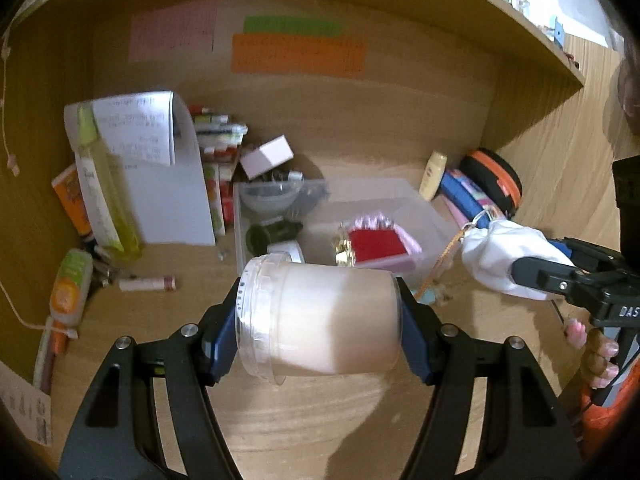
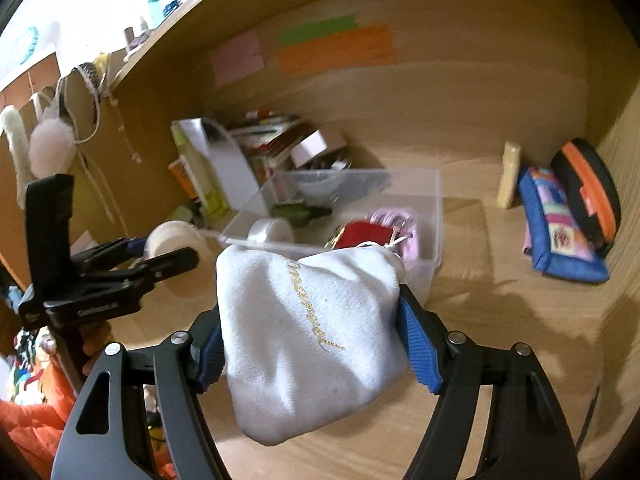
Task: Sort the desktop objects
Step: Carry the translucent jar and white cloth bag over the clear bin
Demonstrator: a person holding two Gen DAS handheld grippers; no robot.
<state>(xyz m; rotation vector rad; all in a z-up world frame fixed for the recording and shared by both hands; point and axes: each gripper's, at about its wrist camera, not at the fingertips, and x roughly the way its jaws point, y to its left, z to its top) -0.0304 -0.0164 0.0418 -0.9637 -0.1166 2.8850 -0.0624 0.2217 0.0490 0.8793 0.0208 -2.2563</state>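
My left gripper [image 1: 320,320] is shut on a cream-filled clear jar [image 1: 324,320], held on its side above the desk just in front of the clear plastic bin [image 1: 424,208]. My right gripper [image 2: 312,332] is shut on a white cloth pouch [image 2: 312,332] with gold lettering, held near the bin's [image 2: 434,216] front right corner. The pouch also shows in the left wrist view [image 1: 504,256], and the jar in the right wrist view [image 2: 176,240]. The bin holds a red pouch [image 1: 374,242], a pink item, a tape roll [image 1: 286,250] and a dark green bottle [image 1: 272,234].
At the left stand a yellow-green bottle [image 1: 100,184], papers [image 1: 160,168], small boxes and a lip balm [image 1: 148,283]. At the right are a yellow bottle [image 2: 510,180], a blue pouch [image 2: 560,228] and an orange-black case [image 2: 588,196]. A shelf hangs overhead.
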